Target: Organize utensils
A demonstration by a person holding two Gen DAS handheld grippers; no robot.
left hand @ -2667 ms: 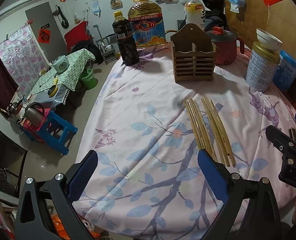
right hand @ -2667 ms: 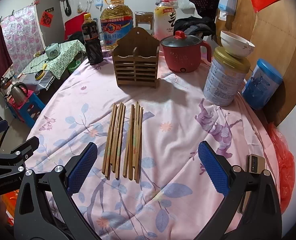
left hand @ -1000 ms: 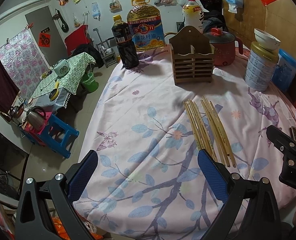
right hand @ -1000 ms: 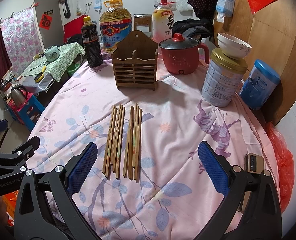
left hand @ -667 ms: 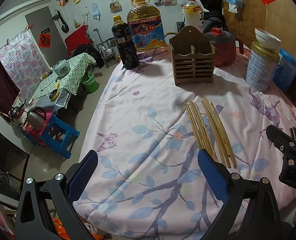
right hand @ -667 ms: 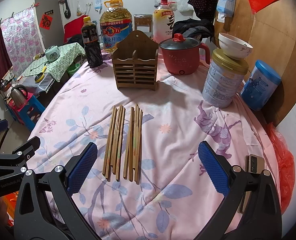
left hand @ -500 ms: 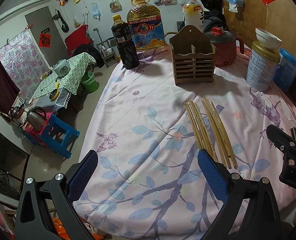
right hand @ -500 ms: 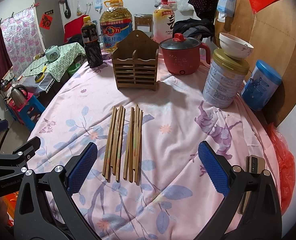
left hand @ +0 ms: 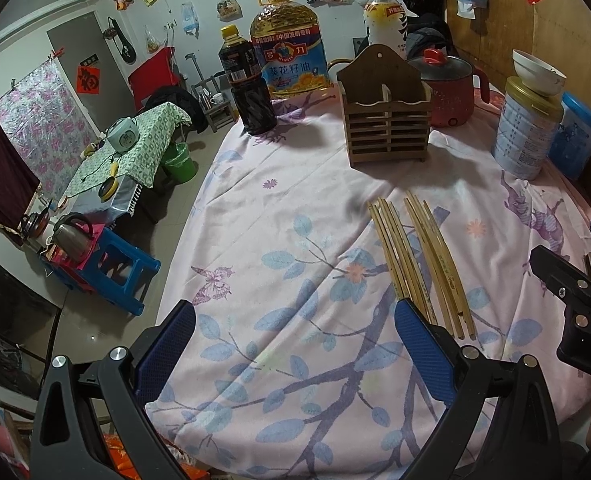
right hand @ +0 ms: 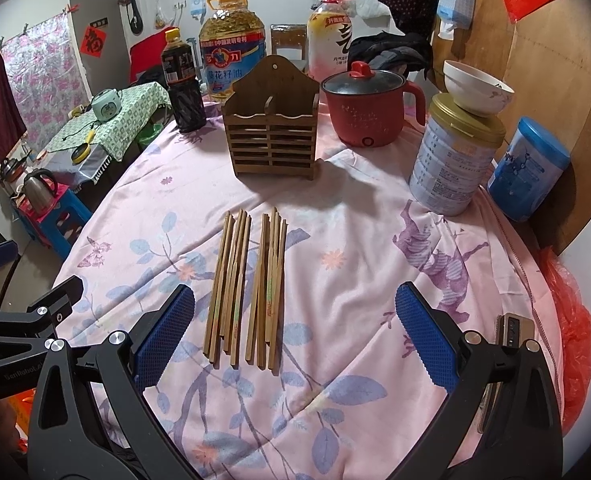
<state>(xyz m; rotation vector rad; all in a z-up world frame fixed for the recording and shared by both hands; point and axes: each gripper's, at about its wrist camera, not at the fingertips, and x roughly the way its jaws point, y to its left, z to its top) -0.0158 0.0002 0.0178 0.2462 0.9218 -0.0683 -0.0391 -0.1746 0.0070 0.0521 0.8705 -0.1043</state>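
Bare cloth on the worktop (right hand: 355,300) either side of the chopsticks (right hand: 251,280), open strip up to the wooden holder (right hand: 273,128), milk tin (right hand: 453,160) and red pot (right hand: 365,108) crowding the right

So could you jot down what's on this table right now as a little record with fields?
Surface: pink floral tablecloth
Utensils: bamboo chopsticks lying flat in two loose bundles
Holder: slatted wooden chopstick holder, upright behind the chopsticks; no chopsticks visible in it
Left hand-held gripper: open, holding nothing
Right hand-held gripper: open, holding nothing
Nearby: red electric pot with lid; white bowl on a gold-lidded tin
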